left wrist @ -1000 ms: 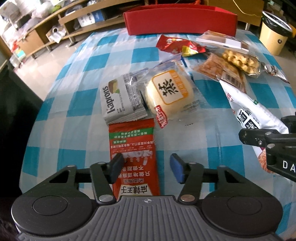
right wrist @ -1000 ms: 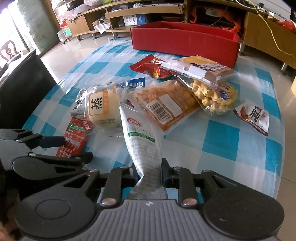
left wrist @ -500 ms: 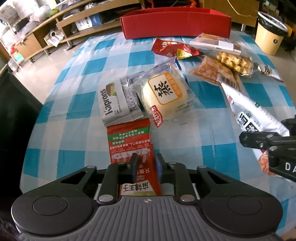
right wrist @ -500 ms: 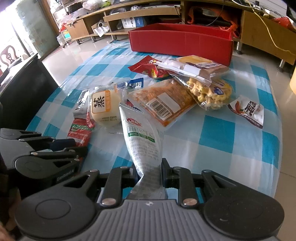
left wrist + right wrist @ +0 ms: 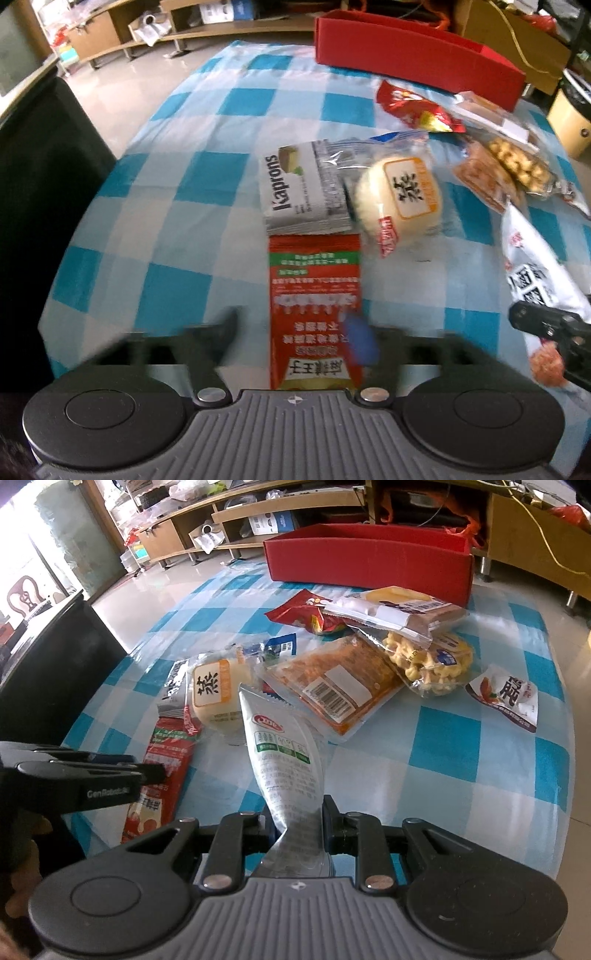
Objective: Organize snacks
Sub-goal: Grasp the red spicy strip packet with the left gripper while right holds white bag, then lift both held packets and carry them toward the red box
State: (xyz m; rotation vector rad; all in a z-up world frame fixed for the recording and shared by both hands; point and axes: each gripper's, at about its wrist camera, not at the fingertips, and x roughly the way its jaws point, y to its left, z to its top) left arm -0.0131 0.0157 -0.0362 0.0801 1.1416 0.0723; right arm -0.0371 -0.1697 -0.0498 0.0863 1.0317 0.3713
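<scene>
A long red snack packet [image 5: 314, 280] lies flat on the blue-checked tablecloth [image 5: 177, 258], lengthwise between the jaws of my left gripper [image 5: 295, 332]. Those jaws are blurred and opening wide. The blue right pad [image 5: 360, 343] overlaps the packet's edge, and nothing presses on the packet. My right gripper [image 5: 298, 812] is shut on the twisted near end of a long white packet [image 5: 284, 760], which rises away from it. A red box [image 5: 369, 565] stands at the table's far edge.
Beyond the red packet lie a grey Kaprons packet [image 5: 295, 188] and a wrapped round bun [image 5: 402, 195]. Several more snack packets are piled at the right, near the red box. A black chair back [image 5: 44, 184] stands by the table's left edge.
Half a second ago the left jaws were pinched on the red packet; now they have sprung wide apart and the left view has swung sideways. The right gripper still holds the white packet.
</scene>
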